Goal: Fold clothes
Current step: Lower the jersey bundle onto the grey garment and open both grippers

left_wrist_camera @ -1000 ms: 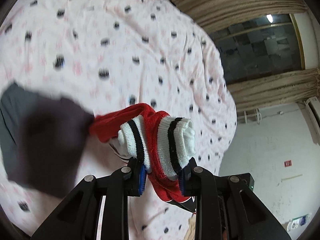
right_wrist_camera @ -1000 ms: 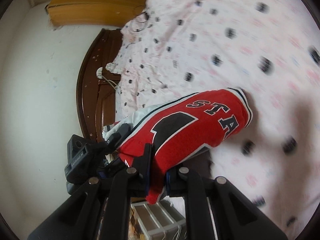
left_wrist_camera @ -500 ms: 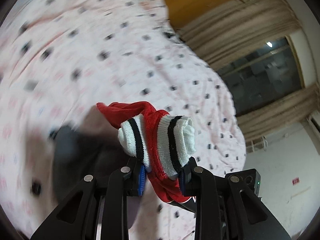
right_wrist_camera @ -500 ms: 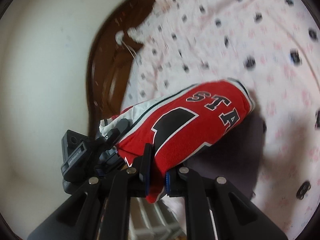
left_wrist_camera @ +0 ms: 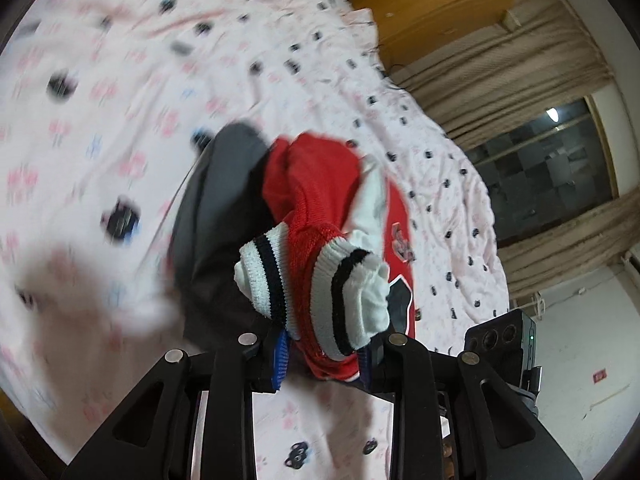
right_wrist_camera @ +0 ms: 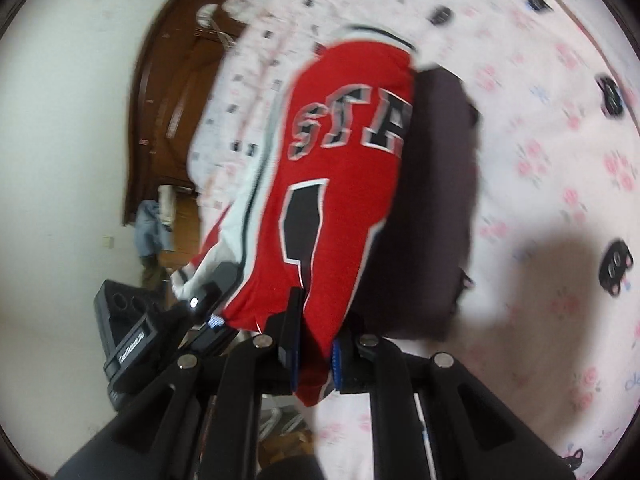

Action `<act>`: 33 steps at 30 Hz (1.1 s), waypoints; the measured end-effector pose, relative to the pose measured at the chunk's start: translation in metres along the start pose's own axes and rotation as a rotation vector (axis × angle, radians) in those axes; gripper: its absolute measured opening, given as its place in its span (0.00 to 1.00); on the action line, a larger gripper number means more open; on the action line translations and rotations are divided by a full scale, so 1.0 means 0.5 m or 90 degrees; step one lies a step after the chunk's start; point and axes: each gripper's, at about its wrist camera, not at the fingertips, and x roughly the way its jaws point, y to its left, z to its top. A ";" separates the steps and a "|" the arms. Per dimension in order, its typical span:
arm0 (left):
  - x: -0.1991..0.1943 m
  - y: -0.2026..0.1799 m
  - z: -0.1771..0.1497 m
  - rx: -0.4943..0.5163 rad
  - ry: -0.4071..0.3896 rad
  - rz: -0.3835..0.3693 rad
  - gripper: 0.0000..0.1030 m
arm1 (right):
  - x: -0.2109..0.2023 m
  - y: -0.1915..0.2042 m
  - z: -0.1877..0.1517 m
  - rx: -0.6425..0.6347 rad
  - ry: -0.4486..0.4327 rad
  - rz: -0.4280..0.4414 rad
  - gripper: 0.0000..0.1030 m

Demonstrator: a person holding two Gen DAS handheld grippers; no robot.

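A red jersey with black-and-white lettering and white striped ribbed trim hangs folded between my two grippers above the bed. My left gripper is shut on the bunched ribbed trim end. My right gripper is shut on the red hem end. A dark grey folded garment lies on the bed right under the jersey; it also shows in the right wrist view. The other gripper's body shows at the lower right of the left view and the lower left of the right view.
The bed has a white sheet with pink flowers and dark prints. A dark wooden headboard and white wall are at the left of the right view. A wooden cabinet, curtains and a dark window stand beyond the bed.
Both grippers have swung the held jersey over toward the dark grey garment, which now lies directly beneath it. The grip on the jersey has not changed.
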 end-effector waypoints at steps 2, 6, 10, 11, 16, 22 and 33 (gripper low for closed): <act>0.008 0.020 -0.013 -0.009 -0.007 0.005 0.32 | 0.016 -0.023 -0.007 0.016 0.003 -0.011 0.16; 0.003 0.040 -0.019 0.021 -0.030 -0.006 0.37 | 0.025 -0.037 -0.016 0.024 -0.004 -0.015 0.17; -0.015 0.050 -0.018 0.039 -0.042 0.040 0.56 | 0.018 -0.029 -0.023 0.004 -0.011 -0.033 0.26; -0.022 0.053 -0.019 0.038 -0.054 0.056 0.59 | 0.015 -0.027 -0.026 -0.001 -0.013 -0.038 0.29; -0.043 0.066 -0.028 0.044 -0.066 0.079 0.59 | -0.007 -0.033 -0.037 -0.009 -0.038 -0.081 0.54; -0.082 0.028 -0.071 0.134 -0.095 0.110 0.59 | -0.062 -0.013 -0.085 -0.080 -0.095 -0.164 0.60; -0.184 -0.059 -0.187 0.322 -0.183 0.151 0.67 | -0.135 0.157 -0.287 -0.298 -0.241 -0.330 0.74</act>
